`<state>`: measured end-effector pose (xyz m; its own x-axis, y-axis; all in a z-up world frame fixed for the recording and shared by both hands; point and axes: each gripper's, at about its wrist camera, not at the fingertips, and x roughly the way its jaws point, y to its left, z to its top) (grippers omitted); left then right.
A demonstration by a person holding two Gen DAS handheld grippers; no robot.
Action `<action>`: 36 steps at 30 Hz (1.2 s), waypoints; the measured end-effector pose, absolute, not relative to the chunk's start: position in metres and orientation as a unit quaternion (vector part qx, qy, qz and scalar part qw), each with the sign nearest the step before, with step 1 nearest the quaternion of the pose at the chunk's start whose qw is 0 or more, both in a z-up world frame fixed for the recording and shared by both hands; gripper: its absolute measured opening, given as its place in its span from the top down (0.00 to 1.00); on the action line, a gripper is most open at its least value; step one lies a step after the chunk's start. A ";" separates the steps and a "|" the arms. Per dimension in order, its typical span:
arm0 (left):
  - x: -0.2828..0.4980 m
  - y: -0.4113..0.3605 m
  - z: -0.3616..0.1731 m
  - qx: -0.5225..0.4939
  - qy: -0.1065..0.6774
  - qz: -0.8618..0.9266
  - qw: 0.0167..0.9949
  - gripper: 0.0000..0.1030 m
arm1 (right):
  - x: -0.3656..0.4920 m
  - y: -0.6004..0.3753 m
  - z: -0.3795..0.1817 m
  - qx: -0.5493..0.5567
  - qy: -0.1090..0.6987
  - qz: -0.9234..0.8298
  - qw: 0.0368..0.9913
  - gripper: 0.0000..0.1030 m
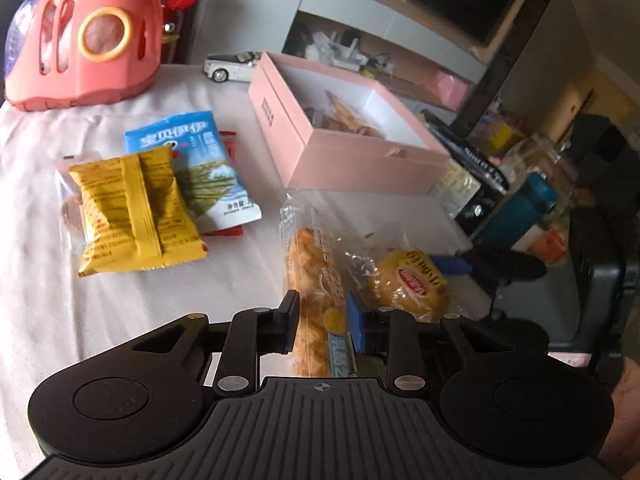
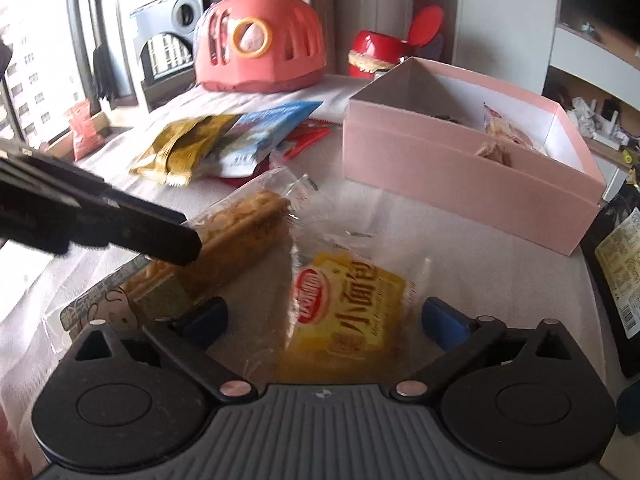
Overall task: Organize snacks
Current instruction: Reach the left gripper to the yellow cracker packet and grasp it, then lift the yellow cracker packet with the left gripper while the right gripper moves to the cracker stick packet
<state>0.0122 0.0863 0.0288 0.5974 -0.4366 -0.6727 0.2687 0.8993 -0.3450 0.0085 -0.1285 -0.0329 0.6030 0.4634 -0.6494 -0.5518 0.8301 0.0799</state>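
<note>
The left gripper grips the long pastry packet, its long axis pointing far toward the pink box, while the right gripper, jaws released, straddles the yellow bread packet on the tabletop

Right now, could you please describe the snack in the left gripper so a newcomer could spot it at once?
Start at the pink box on the white cloth. In front of it lie two clear-wrapped snacks side by side. The one meant is the long bread stick between the left gripper fingers; its neighbour, the bun, is round with a red logo.
</note>
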 end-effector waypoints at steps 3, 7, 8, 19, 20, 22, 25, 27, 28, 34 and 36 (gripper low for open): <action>0.010 0.098 0.038 -0.116 0.372 -0.172 0.905 0.71 | 0.003 -0.130 -0.031 -0.078 0.358 0.291 0.884 0.00; 0.005 0.136 0.046 -0.181 0.320 -0.099 0.925 0.71 | 0.008 -0.125 -0.025 -0.092 0.379 0.293 0.873 0.01; 0.005 0.146 0.047 -0.194 0.311 -0.076 0.927 0.71 | 0.009 -0.125 -0.023 -0.091 0.380 0.286 0.875 0.01; 0.044 0.188 0.016 -0.262 0.320 -0.019 0.910 0.70 | 0.007 -0.100 0.027 -0.049 0.268 0.266 0.925 0.02; 0.045 0.188 0.014 -0.263 0.320 -0.017 0.910 0.70 | 0.012 -0.092 0.031 -0.044 0.264 0.271 0.925 0.02; 0.043 0.191 0.011 -0.268 0.318 -0.021 0.909 0.70 | 0.028 -0.072 0.038 -0.034 0.260 0.277 0.924 0.05; 0.035 0.201 0.008 -0.281 0.317 -0.034 0.905 0.70 | 0.059 -0.038 0.037 -0.036 0.287 0.292 0.911 0.17; 0.032 0.207 0.006 -0.292 0.317 -0.051 0.901 0.70 | 0.075 -0.018 0.028 -0.053 0.315 0.299 0.899 0.33; 0.031 0.208 0.004 -0.294 0.318 -0.058 0.900 0.70 | 0.081 -0.008 0.021 -0.070 0.328 0.297 0.894 0.36; 0.047 0.199 -0.006 -0.276 0.325 -0.085 0.901 0.59 | 0.079 -0.011 0.015 -0.071 0.336 0.283 0.896 0.36; 0.051 0.195 -0.007 -0.272 0.316 -0.100 0.903 0.56 | 0.079 -0.013 0.015 -0.069 0.337 0.279 0.896 0.36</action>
<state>0.0511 0.1946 -0.0075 0.7799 -0.3527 -0.5171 0.0081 0.8317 -0.5551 0.0792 -0.0134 0.0145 0.6169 0.4539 -0.6430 -0.5473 0.8345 0.0641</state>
